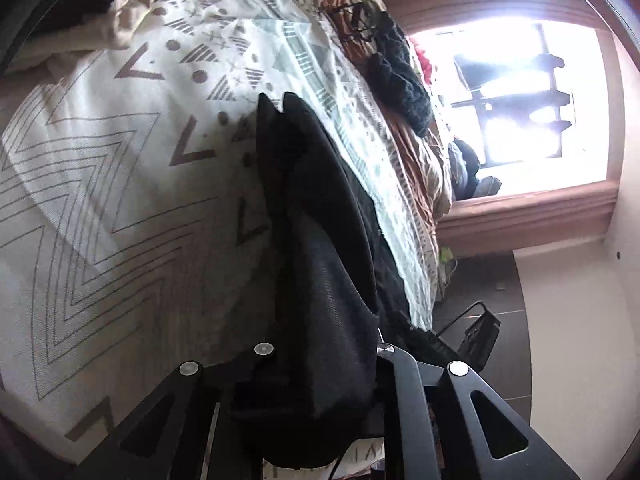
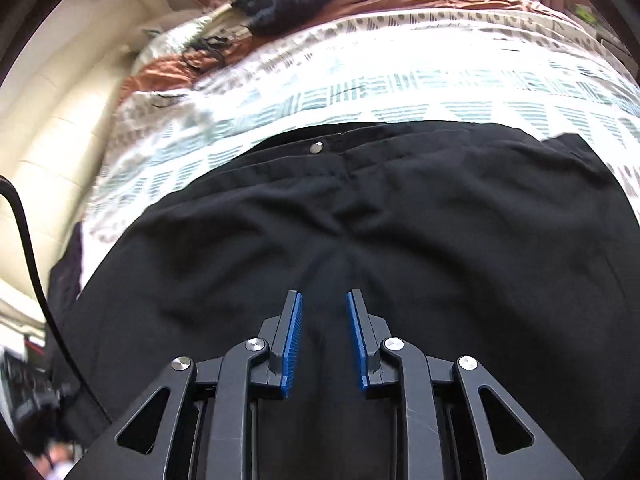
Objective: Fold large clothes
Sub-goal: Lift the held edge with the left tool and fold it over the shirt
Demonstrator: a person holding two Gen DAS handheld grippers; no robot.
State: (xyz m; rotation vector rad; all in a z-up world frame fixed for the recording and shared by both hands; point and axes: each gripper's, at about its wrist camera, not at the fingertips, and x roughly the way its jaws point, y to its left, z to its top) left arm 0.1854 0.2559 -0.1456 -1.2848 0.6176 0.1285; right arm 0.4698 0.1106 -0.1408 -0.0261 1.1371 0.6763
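Black trousers [image 2: 360, 216] lie spread on a patterned bedspread [image 2: 320, 92], waistband with a metal button [image 2: 317, 146] at the far side. My right gripper [image 2: 324, 300] hovers just over the trousers' seat, its blue-padded jaws a little apart with nothing between them. In the left wrist view a fold of the black trousers [image 1: 316, 240] hangs from my left gripper [image 1: 320, 360] and drapes over it, hiding the fingertips. The cloth is lifted above the bedspread [image 1: 120, 200].
A dark knitted garment [image 1: 404, 80] and an orange-brown blanket [image 2: 172, 72] lie at the bed's far side. A bright window [image 1: 520, 96] and dark tiled floor [image 1: 500, 300] lie beyond the bed edge. A black cable [image 2: 28, 240] hangs at left.
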